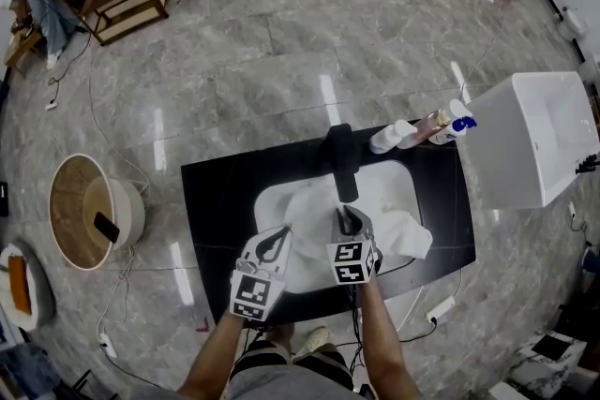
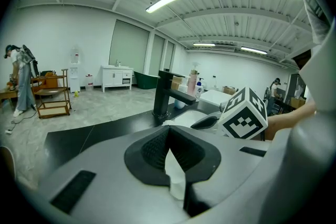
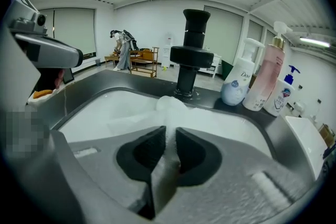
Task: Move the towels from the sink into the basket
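Left gripper and right gripper each nipped narrow on a towel fold; the rest lies ahead of the jaws in the sink. We should lift both evenly, clear of the tap beyond, toward the basket.

In the head view the left gripper and right gripper cover the towels under their jaws, so how many lie in the sink cannot be told. Well left of the left gripper, a dark thing on the basket rim is too small to name, perhaps a phone. Behind both grippers the lower edge cuts off the person's arms.
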The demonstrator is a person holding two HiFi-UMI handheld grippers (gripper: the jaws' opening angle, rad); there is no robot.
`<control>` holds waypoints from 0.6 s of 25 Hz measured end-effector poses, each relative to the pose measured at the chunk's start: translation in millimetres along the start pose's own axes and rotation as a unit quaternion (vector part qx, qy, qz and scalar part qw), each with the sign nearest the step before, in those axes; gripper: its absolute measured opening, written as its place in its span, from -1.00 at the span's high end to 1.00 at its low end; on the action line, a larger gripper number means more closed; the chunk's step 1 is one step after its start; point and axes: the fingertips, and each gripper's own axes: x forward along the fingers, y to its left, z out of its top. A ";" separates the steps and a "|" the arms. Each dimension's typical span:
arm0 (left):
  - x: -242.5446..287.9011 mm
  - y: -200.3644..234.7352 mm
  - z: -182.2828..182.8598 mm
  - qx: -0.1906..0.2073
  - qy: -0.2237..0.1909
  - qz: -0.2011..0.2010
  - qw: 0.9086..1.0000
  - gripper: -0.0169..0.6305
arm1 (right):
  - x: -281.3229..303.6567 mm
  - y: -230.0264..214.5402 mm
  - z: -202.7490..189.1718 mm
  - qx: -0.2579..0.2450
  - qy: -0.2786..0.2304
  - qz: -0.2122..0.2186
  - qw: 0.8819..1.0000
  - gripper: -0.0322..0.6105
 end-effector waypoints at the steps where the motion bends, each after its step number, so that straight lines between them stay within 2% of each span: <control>1: 0.1 0.2 1.0 0.001 -0.001 0.000 1.000 0.92 | -0.3 -0.2 0.4 0.002 -0.001 0.001 1.000 0.73; 5: -1.4 -1.6 4.8 0.005 -0.005 0.000 1.000 0.92 | -4.7 -1.9 3.3 0.010 -0.012 0.005 1.000 0.77; 15: -12.5 -18.9 34.3 0.028 -0.029 -0.008 0.999 0.92 | -52.8 -15.7 16.3 0.053 -0.070 -0.025 0.996 0.80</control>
